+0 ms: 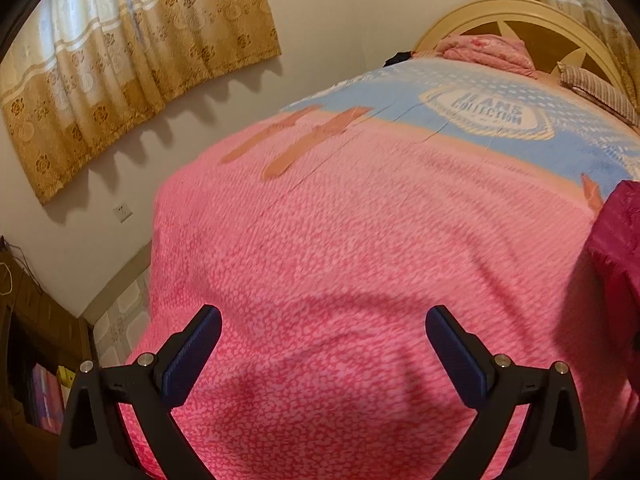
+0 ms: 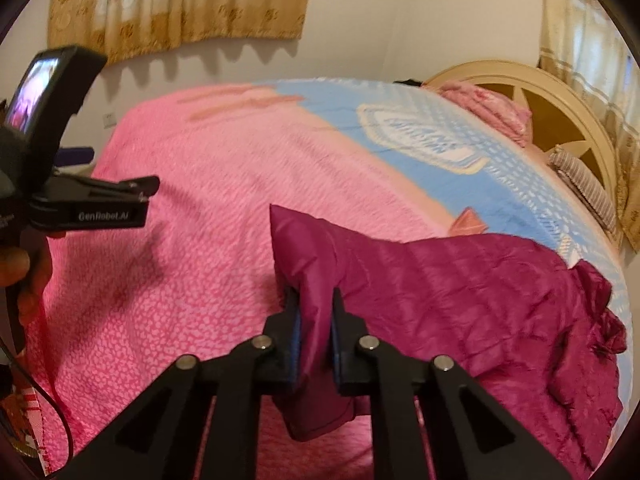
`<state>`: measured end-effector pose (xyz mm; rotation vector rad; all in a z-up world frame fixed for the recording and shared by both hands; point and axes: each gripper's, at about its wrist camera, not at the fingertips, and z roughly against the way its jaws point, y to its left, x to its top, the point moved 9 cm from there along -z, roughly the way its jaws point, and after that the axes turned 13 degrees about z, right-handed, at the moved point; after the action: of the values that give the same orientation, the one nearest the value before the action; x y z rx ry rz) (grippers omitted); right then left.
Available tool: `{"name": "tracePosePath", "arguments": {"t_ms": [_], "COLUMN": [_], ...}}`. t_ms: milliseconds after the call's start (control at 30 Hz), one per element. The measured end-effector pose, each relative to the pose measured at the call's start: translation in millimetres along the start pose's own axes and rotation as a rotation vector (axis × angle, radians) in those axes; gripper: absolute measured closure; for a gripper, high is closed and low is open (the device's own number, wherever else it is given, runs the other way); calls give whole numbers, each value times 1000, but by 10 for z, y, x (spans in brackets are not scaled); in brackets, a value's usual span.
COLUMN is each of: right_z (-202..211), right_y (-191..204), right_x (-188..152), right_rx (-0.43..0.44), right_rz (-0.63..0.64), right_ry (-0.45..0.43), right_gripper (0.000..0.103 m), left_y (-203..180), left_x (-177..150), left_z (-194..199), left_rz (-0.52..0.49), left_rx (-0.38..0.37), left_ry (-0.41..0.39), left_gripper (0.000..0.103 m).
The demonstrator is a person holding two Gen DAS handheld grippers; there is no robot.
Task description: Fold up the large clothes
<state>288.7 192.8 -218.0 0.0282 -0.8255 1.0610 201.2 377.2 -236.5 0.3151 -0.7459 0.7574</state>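
A magenta quilted jacket (image 2: 480, 300) lies crumpled on the right part of the pink bedspread (image 2: 192, 184). My right gripper (image 2: 313, 300) is shut on a fold of the jacket's left edge, with fabric sticking up past the pads and hanging below them. In the left wrist view only a strip of the jacket (image 1: 618, 256) shows at the right edge. My left gripper (image 1: 323, 322) hovers open above the bare pink bedspread (image 1: 340, 240), with nothing between its fingers. The left gripper also appears from the side (image 2: 148, 190) in the right wrist view, held by a hand.
The bed fills both views, its cover turning blue with a white emblem (image 1: 488, 112) toward the cream headboard (image 1: 516, 16). Pink folded bedding (image 1: 488, 50) and a striped pillow (image 1: 600, 90) lie at the head. Curtains (image 1: 132, 64) hang on the wall; a bookshelf (image 1: 36, 380) stands lower left.
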Motion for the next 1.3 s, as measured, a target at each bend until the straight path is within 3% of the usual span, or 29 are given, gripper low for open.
{"name": "tracePosePath", "arguments": {"t_ms": [167,433,900,1300], "right_z": [254,628,1194,1201], "right_y": [-381,-1164,-2573,-3109], "right_x": [-14,-331,-1462,-2399], "right_rx": [-65,-198,-378,-419], "right_rz": [-56,-175,-465,-626], "right_ry": [-37,-54,-33,42], "right_gripper": [90,91,92,93], "left_y": [-398,-1274,-2685,-3821], "left_x": [200,339,211,-23], "left_z": [272,603,999,959], "left_rz": [-41,-130,-263,-393], "left_rx": [-52,-108,-206,-215], "left_ry": [-58,-110,-156,-176], "left_gripper": [1,1,1,1]}}
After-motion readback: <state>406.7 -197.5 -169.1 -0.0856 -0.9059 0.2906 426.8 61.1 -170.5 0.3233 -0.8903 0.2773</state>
